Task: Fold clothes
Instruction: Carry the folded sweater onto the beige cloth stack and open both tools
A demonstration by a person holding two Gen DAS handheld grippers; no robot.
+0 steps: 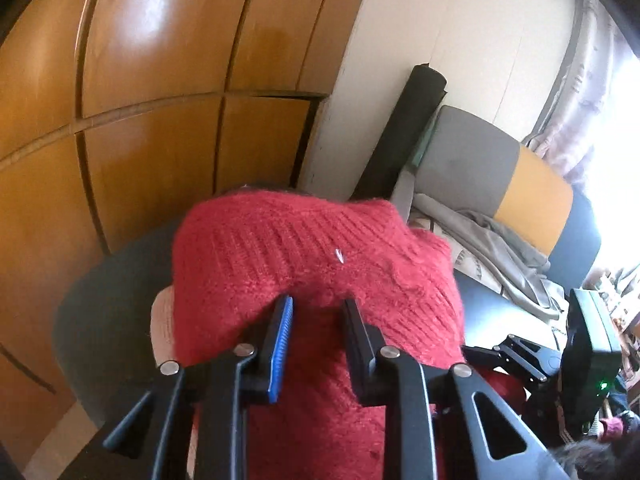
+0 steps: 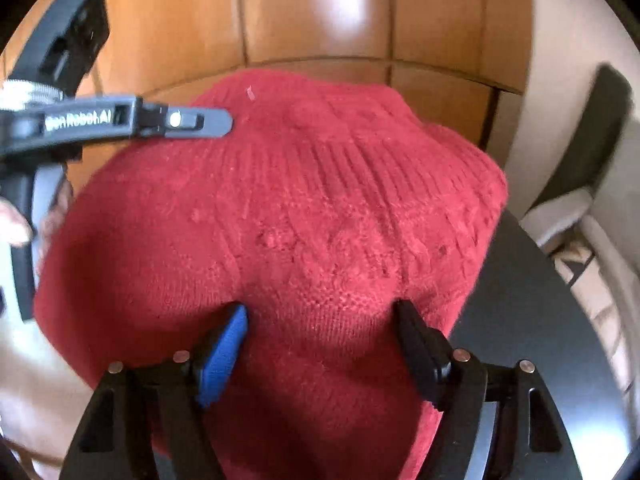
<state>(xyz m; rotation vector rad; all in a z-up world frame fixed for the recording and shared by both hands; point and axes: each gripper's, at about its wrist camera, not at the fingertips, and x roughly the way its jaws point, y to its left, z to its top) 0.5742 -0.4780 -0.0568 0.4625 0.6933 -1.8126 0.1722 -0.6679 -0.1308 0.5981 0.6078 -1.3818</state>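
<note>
A fuzzy red knitted sweater point(image 1: 304, 248) lies humped on a dark round table point(image 1: 100, 320). In the left wrist view my left gripper point(image 1: 318, 310) has its blue pad and black pad dug into the knit, with a narrow ridge of red fabric pinched between them. In the right wrist view my right gripper point(image 2: 322, 310) stands wide, its fingertips resting on the sweater point(image 2: 288, 208) with a broad bulge of knit between them, unpinched. One finger point(image 2: 208, 122) of the left gripper reaches over the sweater's far left part, and a person's hand point(image 2: 12, 220) holds that tool.
A pale beige garment point(image 1: 164, 320) peeks out under the sweater's left side. Wooden wardrobe doors point(image 1: 160, 80) stand close behind the table. To the right are a rolled black mat point(image 1: 404, 128), a grey and yellow chair point(image 1: 532, 192) and grey clothes point(image 1: 500, 248) heaped on it.
</note>
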